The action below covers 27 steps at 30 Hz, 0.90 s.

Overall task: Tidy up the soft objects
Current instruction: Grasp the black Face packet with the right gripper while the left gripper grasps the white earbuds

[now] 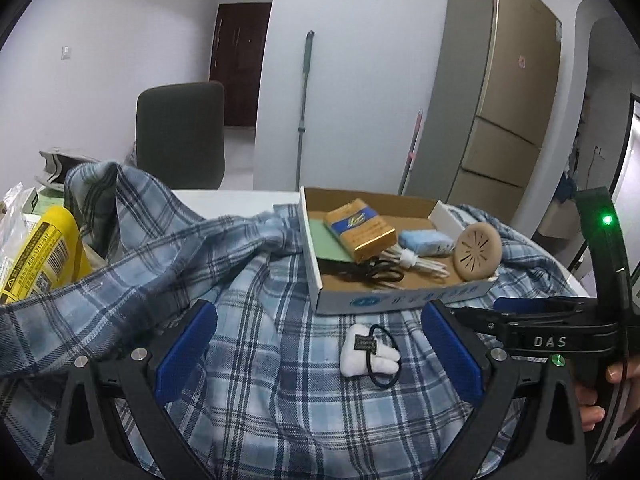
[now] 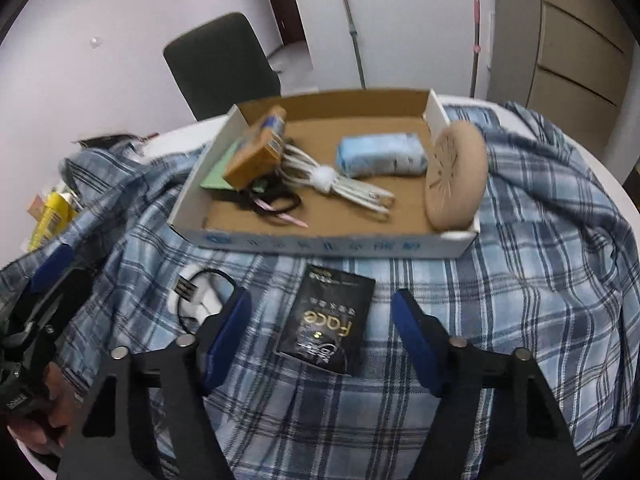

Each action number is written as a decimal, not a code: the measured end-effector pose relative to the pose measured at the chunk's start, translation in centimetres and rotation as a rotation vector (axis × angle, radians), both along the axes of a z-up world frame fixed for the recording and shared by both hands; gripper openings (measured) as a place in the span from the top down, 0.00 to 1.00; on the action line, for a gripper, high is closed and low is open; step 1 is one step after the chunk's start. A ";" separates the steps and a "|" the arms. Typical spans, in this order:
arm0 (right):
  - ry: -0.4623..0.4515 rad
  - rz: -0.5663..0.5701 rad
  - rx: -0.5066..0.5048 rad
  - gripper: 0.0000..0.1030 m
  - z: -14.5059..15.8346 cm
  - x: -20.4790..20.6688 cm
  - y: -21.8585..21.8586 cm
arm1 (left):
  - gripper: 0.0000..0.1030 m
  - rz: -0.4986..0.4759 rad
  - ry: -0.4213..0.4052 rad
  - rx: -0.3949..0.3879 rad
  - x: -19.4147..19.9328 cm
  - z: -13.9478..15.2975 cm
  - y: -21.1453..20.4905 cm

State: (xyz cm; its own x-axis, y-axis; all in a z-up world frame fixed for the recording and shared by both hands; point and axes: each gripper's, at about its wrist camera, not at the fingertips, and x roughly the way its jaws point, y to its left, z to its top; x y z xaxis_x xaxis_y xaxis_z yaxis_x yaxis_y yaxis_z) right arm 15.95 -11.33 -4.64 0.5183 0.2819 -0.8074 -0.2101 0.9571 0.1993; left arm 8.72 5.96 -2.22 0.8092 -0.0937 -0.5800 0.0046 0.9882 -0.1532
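Observation:
A blue plaid shirt (image 1: 256, 392) is spread over the round table. On it lies a small white plush piece (image 1: 370, 354) with a black hair tie looped round it, between the wide pads of my left gripper (image 1: 320, 346), which touch nothing. In the right wrist view, a black packet (image 2: 326, 320) marked "Face" lies flat on the shirt between the jaws of my right gripper (image 2: 322, 332). There are gaps on both sides, so no pad presses on it. The plush piece (image 2: 196, 300) sits just left of that gripper.
Behind both items stands a shallow cardboard box (image 2: 320, 240) holding a gold packet (image 2: 256, 152), a blue tissue pack (image 2: 380, 156), a white cable bundle (image 2: 340, 188) and black hair ties. A tan disc (image 2: 456, 172) leans in its right corner. A yellow pack (image 1: 44, 252) lies far left.

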 end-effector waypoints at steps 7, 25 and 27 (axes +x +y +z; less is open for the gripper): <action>0.104 0.001 0.016 0.42 -2.0 1.3 0.3 | 0.07 -0.017 0.035 -0.013 0.5 -0.5 0.0; 0.014 0.115 -0.083 0.55 -0.1 -2.3 -0.3 | 0.08 -0.127 0.204 0.084 2.6 -2.5 -2.4; -0.005 0.130 -0.097 0.55 0.0 -2.6 -0.4 | 0.08 -0.160 0.233 0.108 3.1 -2.9 -3.0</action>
State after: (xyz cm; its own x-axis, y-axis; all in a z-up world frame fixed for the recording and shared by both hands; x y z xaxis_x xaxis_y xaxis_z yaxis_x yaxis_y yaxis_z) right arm 13.40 -11.76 -4.66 0.4863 0.2680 -0.8317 -0.3345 0.9364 0.1062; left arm 11.77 2.96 -5.12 0.6333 -0.1370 -0.7617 0.1383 0.9884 -0.0628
